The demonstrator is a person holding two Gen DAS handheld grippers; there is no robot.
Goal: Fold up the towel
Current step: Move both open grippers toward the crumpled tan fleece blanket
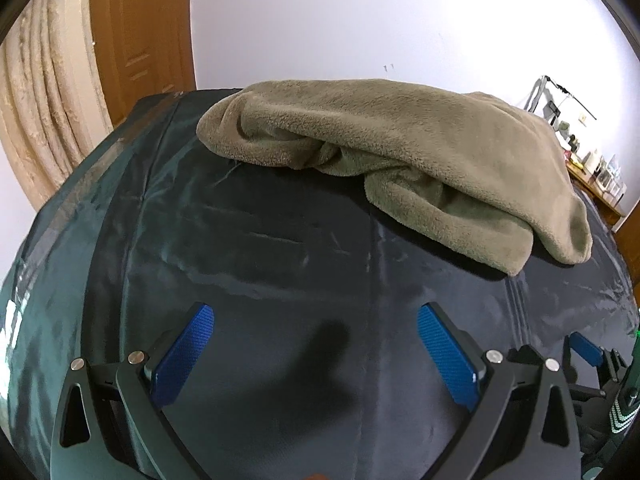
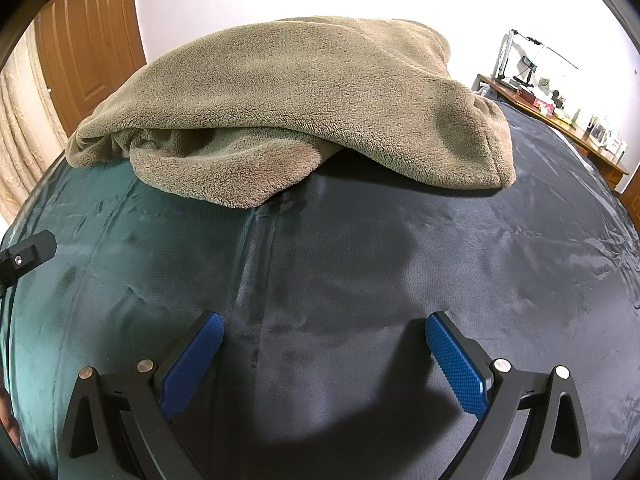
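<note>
Holding both tongs spread wide, I have nothing between the blue pads on either side: the left tongs and the right tongs hang released above the dark satin sheet, touching neither it nor the towel. The olive-green fleece towel lies rumpled in a loose heap toward the far side of the surface, well apart from both tongs, its edges rolled under and bunched. From the left wrist I see the towel's near edge trailing off to the right, and the right tongs' blue pad poking in at the lower right edge. From the right wrist the towel sits closer and more central, and a black tip of the left tongs shows at the left edge. Beyond stand a white wall, a brown wooden door, a beige curtain and a cluttered wooden side table.
</note>
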